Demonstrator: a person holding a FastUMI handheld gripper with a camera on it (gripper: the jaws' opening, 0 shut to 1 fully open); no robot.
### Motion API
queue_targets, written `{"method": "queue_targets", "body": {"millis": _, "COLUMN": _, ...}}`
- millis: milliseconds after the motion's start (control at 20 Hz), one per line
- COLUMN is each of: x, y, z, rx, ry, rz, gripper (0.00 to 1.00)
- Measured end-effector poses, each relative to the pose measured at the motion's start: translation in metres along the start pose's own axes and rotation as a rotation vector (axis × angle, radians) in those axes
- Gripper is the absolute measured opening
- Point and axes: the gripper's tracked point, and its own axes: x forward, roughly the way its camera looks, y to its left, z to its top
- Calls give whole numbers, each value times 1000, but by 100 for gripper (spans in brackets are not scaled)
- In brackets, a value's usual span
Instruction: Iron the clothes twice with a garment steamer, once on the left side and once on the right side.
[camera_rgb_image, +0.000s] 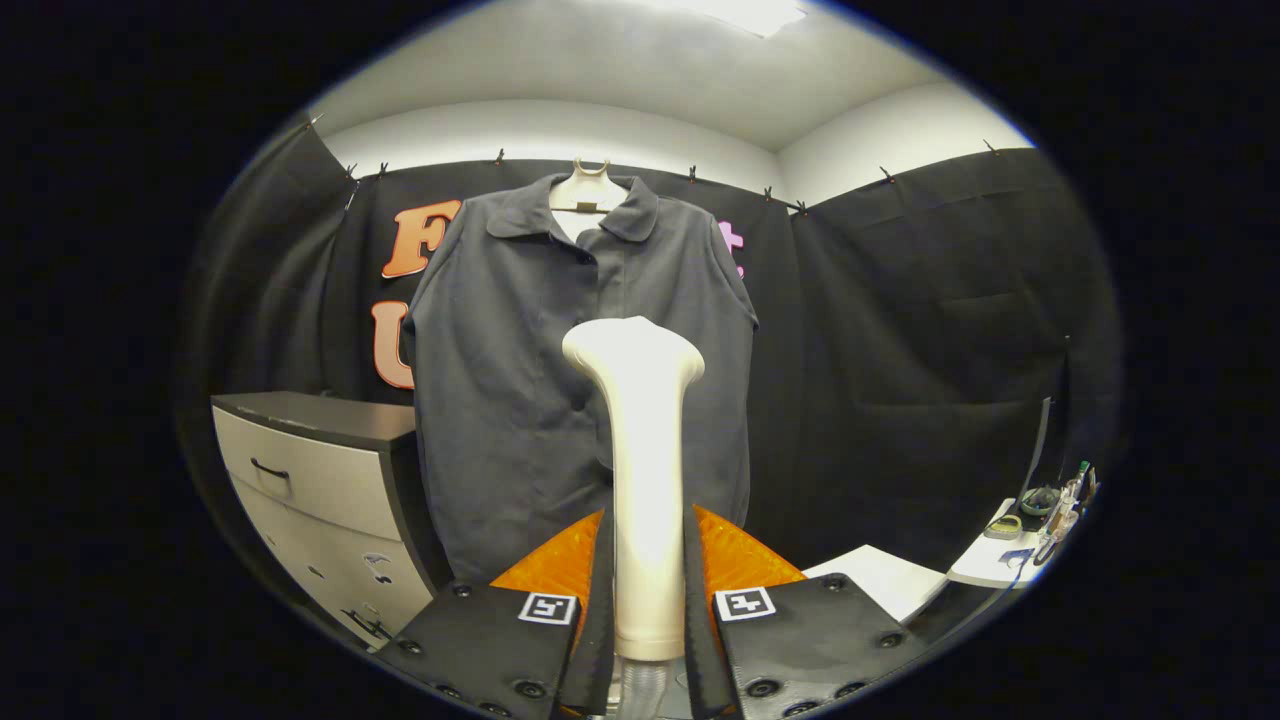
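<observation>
A dark grey short-sleeved shirt (520, 380) hangs on a white hanger (590, 185) against the black booth wall, facing me. A white garment steamer (640, 440) stands upright between my fingers, its wide head level with the shirt's middle, just in front of the button line. My gripper (647, 590) is shut on the steamer's handle, with both fingers (600, 600) pressing its sides. The steamer's hose end shows below the handle. I cannot tell whether the head touches the cloth.
A cabinet with white drawers and a dark top (320, 470) stands to the left of the shirt. To the right, a white table (985, 565) carries small items, and a white sheet (880, 580) lies nearer me.
</observation>
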Motion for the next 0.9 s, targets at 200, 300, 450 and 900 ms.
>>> {"method": "queue_targets", "body": {"millis": 200, "x": -11, "y": 3, "z": 28, "rx": 37, "ry": -36, "rz": 17, "gripper": 37}}
{"method": "queue_targets", "body": {"millis": 300, "x": -16, "y": 0, "z": 41, "rx": 37, "ry": -51, "rz": 11, "gripper": 37}}
{"method": "queue_targets", "body": {"millis": 450, "x": -25, "y": 0, "z": 44, "rx": 57, "ry": -58, "rz": 6, "gripper": 37}}
{"method": "queue_targets", "body": {"millis": 900, "x": -33, "y": -15, "z": 30, "rx": 75, "ry": -18, "rz": -16, "gripper": 37}}
